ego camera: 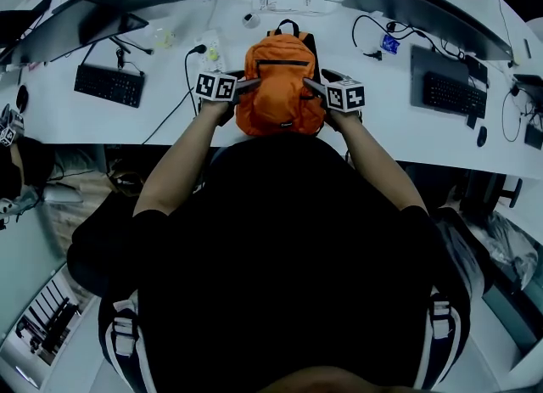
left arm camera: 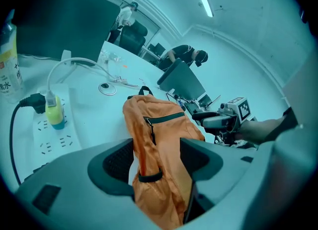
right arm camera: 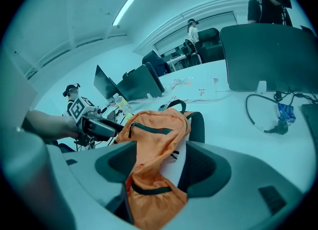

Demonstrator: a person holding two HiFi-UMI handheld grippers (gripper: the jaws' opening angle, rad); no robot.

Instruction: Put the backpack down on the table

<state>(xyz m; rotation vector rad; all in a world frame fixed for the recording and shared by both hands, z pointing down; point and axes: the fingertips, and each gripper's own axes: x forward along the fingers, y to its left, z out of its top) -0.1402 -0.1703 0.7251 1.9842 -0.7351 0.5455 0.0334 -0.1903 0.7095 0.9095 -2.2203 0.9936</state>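
Two grippers flanking the orange backpack point(ego camera: 280, 86), resting at the near edge of the white table point(ego camera: 170, 124). Left gripper point(ego camera: 252, 87) spread wide, right gripper point(ego camera: 310, 87) apart too, slack fabric between each pair, unpinched. Release step, seemingly. Next: back both out sideways, no snagging, no toppling.

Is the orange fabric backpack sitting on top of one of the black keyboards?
No, the orange fabric backpack rests on the white table, apart from the left black keyboard and the right black keyboard.
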